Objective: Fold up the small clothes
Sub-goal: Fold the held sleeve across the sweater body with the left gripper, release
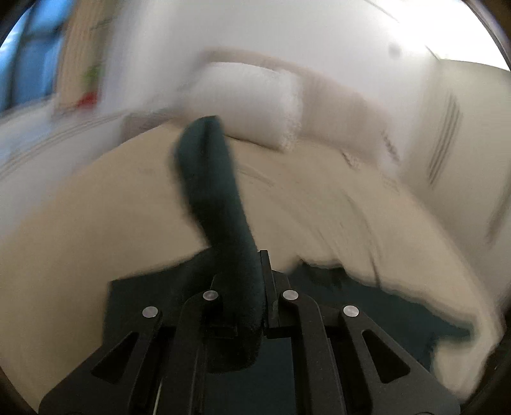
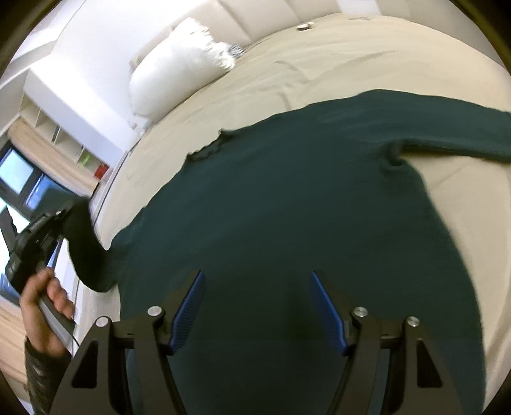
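A dark teal sweater [image 2: 287, 207] lies spread on a beige bed sheet [image 2: 319, 64], one sleeve [image 2: 447, 127] stretched out to the right. My left gripper [image 1: 247, 277] is shut on the other sleeve [image 1: 207, 178], which stands up out of the jaws, blurred. In the right wrist view that left gripper [image 2: 68, 212] is at the bed's left edge, a hand [image 2: 44, 306] holding it, the sleeve [image 2: 86, 252] hanging from it in a curve. My right gripper [image 2: 257, 274] is open above the sweater's body, nothing between its blue pads [image 2: 191, 303].
A white pillow [image 2: 172, 70] lies at the head of the bed against a padded headboard [image 2: 262, 16]. A small object [image 2: 305, 27] sits on the sheet far back. White shelves [image 2: 64, 137] and a window [image 2: 19, 172] are left of the bed.
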{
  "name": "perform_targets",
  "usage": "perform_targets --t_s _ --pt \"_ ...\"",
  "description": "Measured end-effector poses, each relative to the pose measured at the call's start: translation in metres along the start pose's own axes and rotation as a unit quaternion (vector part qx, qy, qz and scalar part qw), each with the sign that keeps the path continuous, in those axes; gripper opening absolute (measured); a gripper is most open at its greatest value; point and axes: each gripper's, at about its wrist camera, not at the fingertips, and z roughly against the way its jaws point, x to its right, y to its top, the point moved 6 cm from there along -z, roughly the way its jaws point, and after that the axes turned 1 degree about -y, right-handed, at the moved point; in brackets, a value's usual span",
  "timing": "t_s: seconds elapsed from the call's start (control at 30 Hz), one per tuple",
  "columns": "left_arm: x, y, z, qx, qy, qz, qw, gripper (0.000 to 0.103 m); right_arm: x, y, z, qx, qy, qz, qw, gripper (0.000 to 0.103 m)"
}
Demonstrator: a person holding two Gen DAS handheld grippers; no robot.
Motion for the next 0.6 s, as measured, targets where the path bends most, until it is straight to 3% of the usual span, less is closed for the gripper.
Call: perform_targets --t_s 0.07,0.13,0.27,0.33,0.4,0.47,0.57,0.6 --pt "0.055 -0.034 -0.015 -0.016 0.002 -0.084 0.9963 0.008 0.014 0.008 -0.001 0.003 -0.001 -0.013 1.0 0.07" --pt "0.091 -0.075 -0.036 -0.043 0.007 -0.151 0.9875 0.008 0.026 0.015 -0.005 -0.001 0.0 -0.025 1.0 0.071" --pt "0.103 -0.141 -0.069 -0.13 -0.013 -0.182 0.9745 0.009 0.037 0.025 -0.022 -0.021 0.014 -0.045 0.999 0.071" --pt "0.106 -0.159 -0.061 -0.151 -0.019 -0.193 0.9693 0.013 0.031 0.032 -0.036 -0.034 0.034 -0.048 0.998 0.071" --pt "0.101 -0.168 -0.038 -0.167 -0.041 -0.173 0.9699 0.021 0.021 0.038 -0.048 -0.045 0.054 -0.053 0.996 0.074" --pt "0.096 -0.157 -0.015 -0.17 -0.068 -0.122 0.9755 0.029 0.006 0.044 -0.06 -0.054 0.074 -0.051 0.994 0.079" --pt "0.061 -0.135 0.032 -0.121 -0.073 -0.042 0.9891 0.069 -0.02 0.051 -0.085 -0.077 0.084 -0.04 0.993 0.079" --pt "0.044 -0.122 0.041 -0.092 -0.055 -0.016 0.994 0.071 -0.027 0.05 -0.09 -0.086 0.088 -0.037 0.992 0.079"
